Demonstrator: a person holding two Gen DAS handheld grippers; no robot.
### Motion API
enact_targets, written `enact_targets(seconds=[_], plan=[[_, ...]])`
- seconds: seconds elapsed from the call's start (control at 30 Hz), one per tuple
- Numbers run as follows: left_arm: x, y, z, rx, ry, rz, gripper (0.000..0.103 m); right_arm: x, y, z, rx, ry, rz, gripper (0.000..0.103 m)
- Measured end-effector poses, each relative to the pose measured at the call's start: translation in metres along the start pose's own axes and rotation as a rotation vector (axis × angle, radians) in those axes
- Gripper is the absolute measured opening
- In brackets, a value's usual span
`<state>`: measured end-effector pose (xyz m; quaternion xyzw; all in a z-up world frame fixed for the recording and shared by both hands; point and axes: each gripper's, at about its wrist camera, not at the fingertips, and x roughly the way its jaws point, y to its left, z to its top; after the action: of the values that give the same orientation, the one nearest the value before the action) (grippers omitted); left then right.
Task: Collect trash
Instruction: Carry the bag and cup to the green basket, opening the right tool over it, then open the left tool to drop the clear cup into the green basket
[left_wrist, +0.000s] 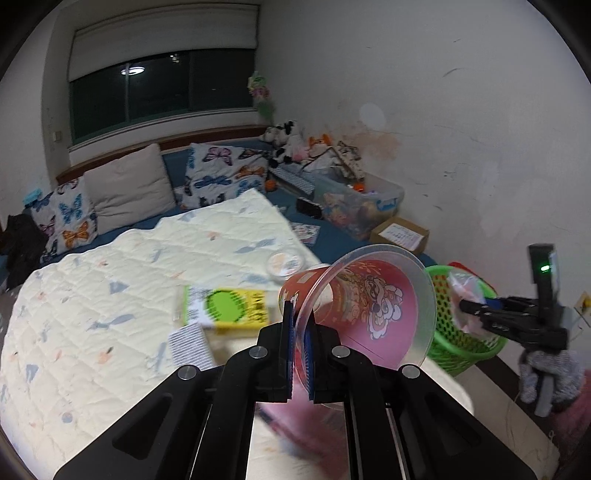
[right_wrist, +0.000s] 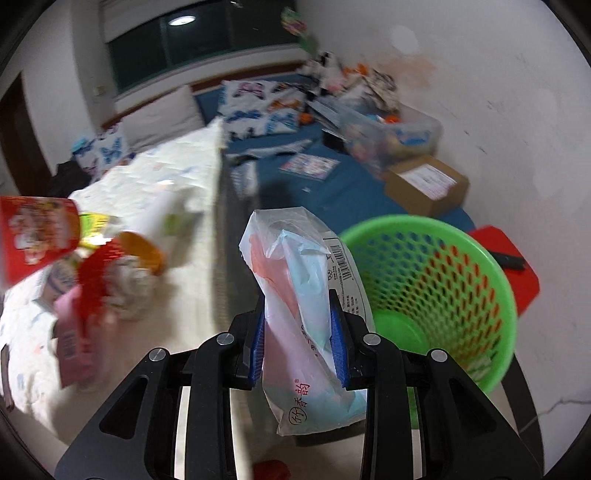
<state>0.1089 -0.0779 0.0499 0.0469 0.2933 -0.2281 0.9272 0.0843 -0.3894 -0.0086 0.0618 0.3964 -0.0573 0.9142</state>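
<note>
You are gripping the rim of a red plastic cup (left_wrist: 354, 314) with your left tongs (left_wrist: 300, 343), the two pads clamped on either side of its clear wall. The cup is lying tilted, its mouth opening toward the right, lifted above the cream quilt (left_wrist: 110, 295) on the bed. Your right tongs (right_wrist: 300, 343) are clenching a crumpled plastic tissue wrapper (right_wrist: 303, 295), pink and pale blue inside, with a barcode on its side. The wrapper is standing upright between the blue pads, just beside the green mesh basket (right_wrist: 436, 295), not yet over its mouth. In the left wrist view your right tongs (left_wrist: 469, 305) are reaching in over the near side of that basket (left_wrist: 454, 332). More litter is lying on the quilt: a yellow and green packet (left_wrist: 229, 308), a round clear lid (left_wrist: 286, 263), and a blurred heap of red, pink and white wrappers (right_wrist: 92, 291). A cardboard box (right_wrist: 424, 188) is sitting by the wall behind the basket.
</note>
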Motion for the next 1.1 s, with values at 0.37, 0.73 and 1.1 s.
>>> enact_targets(seconds=[0.37,0.73,1.1], plan=[[0.042,-0.073,0.028,0.075,0.021,-0.113,0.005,0.020,-0.061,-0.018,0.097,0.050,-0.074,0.058],[0.104,-0.164,0.040,0.169,0.095,-0.243,0.005,-0.018,-0.094,-0.037,0.141,-0.001,-0.107,0.069],[0.166,-0.218,0.024,0.190,0.231,-0.351,0.005,-0.053,-0.113,-0.063,0.168,-0.039,-0.145,0.069]])
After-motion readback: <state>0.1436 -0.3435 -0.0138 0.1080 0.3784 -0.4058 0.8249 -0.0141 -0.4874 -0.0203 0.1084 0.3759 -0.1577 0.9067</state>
